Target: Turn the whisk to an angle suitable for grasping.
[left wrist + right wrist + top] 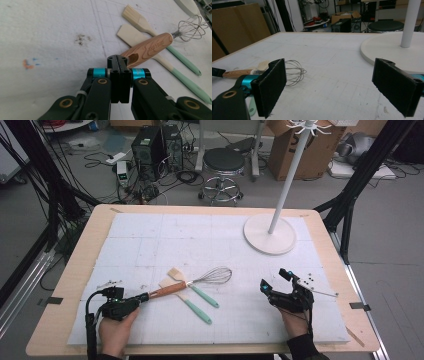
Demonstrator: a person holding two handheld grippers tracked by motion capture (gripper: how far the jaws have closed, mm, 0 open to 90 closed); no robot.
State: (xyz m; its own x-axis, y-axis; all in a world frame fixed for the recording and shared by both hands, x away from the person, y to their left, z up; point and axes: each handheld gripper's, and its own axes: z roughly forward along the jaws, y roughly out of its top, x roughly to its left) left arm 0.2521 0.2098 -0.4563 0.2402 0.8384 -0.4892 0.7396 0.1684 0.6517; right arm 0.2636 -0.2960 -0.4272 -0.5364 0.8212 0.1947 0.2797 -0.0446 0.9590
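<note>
A whisk (167, 290) with a wooden handle and wire head lies on the white mat, crossing a pastry brush (175, 273) and a spatula (167, 283), both with mint-green handles. My left gripper (142, 298) is shut, its tips touching the near end of the whisk handle (150, 47); nothing shows between the jaws of the left gripper (117, 58). The brush (135, 17) and spatula (130, 35) lie just beyond. My right gripper (274, 278) stands open over bare mat at the right, nothing between its pads (272, 87). The whisk's wire head (294, 71) is to its left.
A white coat stand's round base (270, 234) and pole stand at the back right of the mat; the same base (387, 50) is ahead of the right gripper. Small screws (111, 283) lie near the left edge. A thin metal rod (325, 293) lies by the right gripper.
</note>
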